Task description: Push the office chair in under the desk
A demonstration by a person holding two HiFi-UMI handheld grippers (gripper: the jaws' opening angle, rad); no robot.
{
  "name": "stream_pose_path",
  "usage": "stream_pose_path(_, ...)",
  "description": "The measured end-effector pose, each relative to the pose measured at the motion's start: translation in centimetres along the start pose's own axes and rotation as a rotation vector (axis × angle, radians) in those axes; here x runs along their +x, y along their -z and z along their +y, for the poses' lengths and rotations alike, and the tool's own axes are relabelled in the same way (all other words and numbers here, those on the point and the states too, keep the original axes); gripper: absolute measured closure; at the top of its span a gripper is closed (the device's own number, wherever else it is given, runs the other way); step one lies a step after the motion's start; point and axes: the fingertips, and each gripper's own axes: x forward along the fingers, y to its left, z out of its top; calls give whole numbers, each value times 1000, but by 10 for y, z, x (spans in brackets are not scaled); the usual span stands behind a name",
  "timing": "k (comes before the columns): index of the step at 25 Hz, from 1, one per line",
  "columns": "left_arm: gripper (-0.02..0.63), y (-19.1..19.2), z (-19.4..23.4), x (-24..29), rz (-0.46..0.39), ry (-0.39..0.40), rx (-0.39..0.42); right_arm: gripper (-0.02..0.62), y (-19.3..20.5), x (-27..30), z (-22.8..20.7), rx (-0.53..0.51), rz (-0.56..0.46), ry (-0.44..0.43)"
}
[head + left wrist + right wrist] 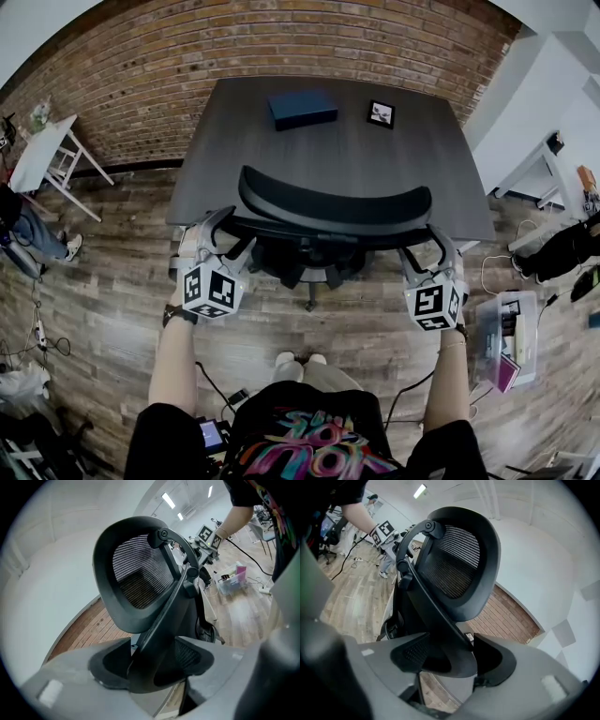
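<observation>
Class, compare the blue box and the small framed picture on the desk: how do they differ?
The blue box is larger and thicker; the framed picture is much smaller. The box is plain dark blue; the picture has a black frame around a pale image. Both sit on the desk, beyond the office chair.

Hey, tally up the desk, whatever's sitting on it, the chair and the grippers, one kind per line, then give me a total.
desk: 1
office chair: 1
blue box: 1
picture frame: 1
grippers: 2, the left gripper and the right gripper, each gripping the chair's back
Total: 6
</observation>
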Motion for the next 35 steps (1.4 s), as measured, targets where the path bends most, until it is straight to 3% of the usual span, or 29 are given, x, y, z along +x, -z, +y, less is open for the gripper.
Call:
stream_pose_path(9, 323, 0, -5, -41, -26, -35, -84, 357, -22, -37, 22, 168, -84, -45)
stream_pose_path(20, 438, -62, 11, -103, -307, -65, -533, 459, -106, -85, 43, 442, -343, 5)
stream_pose_path(24, 475, -74, 3, -120, -365, -53, -700, 498, -126, -89, 61, 493, -394, 15)
stream_pose_path(28, 504, -83, -10, -129, -415, -19, -729, 524, -138, -95, 76, 518, -424, 19)
stream_pose_path(35, 567, -78, -27, -139, -427, -15, -773, 592, -141, -113, 90, 559, -426, 48)
